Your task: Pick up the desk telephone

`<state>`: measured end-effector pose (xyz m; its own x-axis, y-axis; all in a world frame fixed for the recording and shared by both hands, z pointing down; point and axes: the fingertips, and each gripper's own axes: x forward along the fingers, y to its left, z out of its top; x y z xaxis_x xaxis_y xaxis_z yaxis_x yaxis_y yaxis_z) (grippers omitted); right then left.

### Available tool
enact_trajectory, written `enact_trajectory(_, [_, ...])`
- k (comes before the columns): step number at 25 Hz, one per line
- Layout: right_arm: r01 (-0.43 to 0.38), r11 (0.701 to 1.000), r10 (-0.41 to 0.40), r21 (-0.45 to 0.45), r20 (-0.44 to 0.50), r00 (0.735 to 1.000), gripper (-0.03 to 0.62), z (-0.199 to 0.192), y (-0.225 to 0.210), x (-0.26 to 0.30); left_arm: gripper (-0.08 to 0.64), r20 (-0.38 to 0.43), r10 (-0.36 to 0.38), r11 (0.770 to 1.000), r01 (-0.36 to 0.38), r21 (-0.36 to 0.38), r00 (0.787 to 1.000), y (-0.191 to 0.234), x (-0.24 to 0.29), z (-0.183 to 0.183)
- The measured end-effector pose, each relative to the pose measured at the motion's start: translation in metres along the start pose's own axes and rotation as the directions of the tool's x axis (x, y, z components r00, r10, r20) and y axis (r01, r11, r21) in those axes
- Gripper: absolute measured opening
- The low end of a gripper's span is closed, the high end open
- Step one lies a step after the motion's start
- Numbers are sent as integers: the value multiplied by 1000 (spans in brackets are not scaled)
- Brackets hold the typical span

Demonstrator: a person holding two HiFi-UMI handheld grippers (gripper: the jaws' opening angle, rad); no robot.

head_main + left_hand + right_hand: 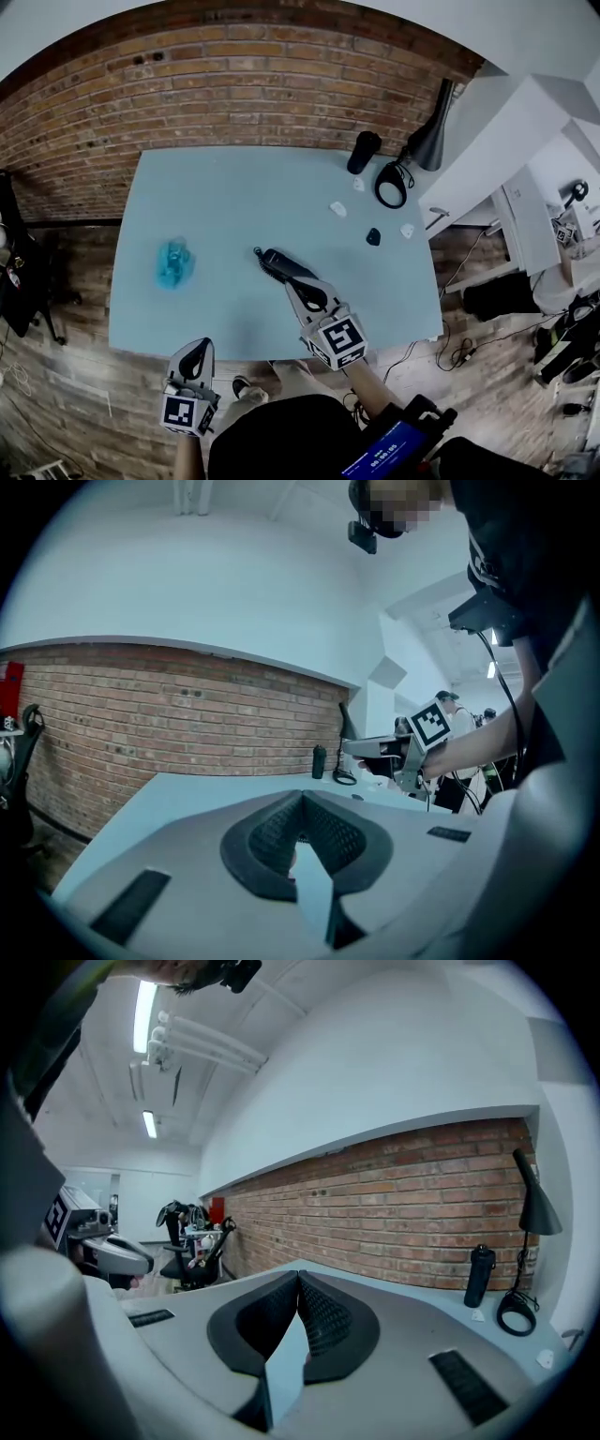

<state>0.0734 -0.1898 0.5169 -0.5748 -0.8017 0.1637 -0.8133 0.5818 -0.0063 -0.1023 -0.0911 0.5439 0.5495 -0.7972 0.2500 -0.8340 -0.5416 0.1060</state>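
Both closed, empty: left claw [196, 350] at table [234, 202] front edge, right claw [303, 290] over table.

A pale blue table [234, 202] is seen from above. Near its middle, toward the front edge, a black desk telephone [274, 262] is laid at a slant. Well to its left a clear blue object [173, 262] is found. At the far right corner a black bottle [364, 152] is stood upright, with a black lamp [431, 141] just beside it. Between these and the telephone, three small white pieces [338, 209] and one small dark object [373, 236] are scattered.
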Motion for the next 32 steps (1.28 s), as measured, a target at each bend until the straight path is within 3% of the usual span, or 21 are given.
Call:
enact_trajectory(7, [-45, 999, 41, -31, -122, 992, 28, -38, -42, 11, 28, -7, 75, 997, -75, -7, 997, -4, 16, -11])
enact_trajectory(14, [-127, 990, 106, -53, -301, 948, 76, -96, -64, 34, 28, -24, 190, 980, -191, -54, 981, 0, 14, -21])
enact_trajectory(17, [-184, 980, 145, -70, -377, 915, 123, -122, -67, 43, 28, -42, 228, 971, -230, -59, 973, -3, 12, -31])
enact_trajectory(21, [-195, 979, 146, -58, -471, 870, 262, -156, -71, 55, 28, -67, 268, 959, -273, -80, 961, -3, 3, -42])
enact_trajectory(23, [-204, 978, 149, -52, -514, 845, 283, -172, -71, 62, 28, -76, 291, 951, -297, -88, 954, 1, -3, -45])
enact_trajectory(27, [-263, 963, 182, -49, -601, 778, 420, -206, -69, 76, 28, -85, 322, 940, -329, -91, 943, 5, -5, -50])
enact_trajectory(32, [-341, 939, 222, -34, -699, 680, 480, -251, -66, 92, 28, -88, 340, 934, -347, -90, 936, 7, -3, -53])
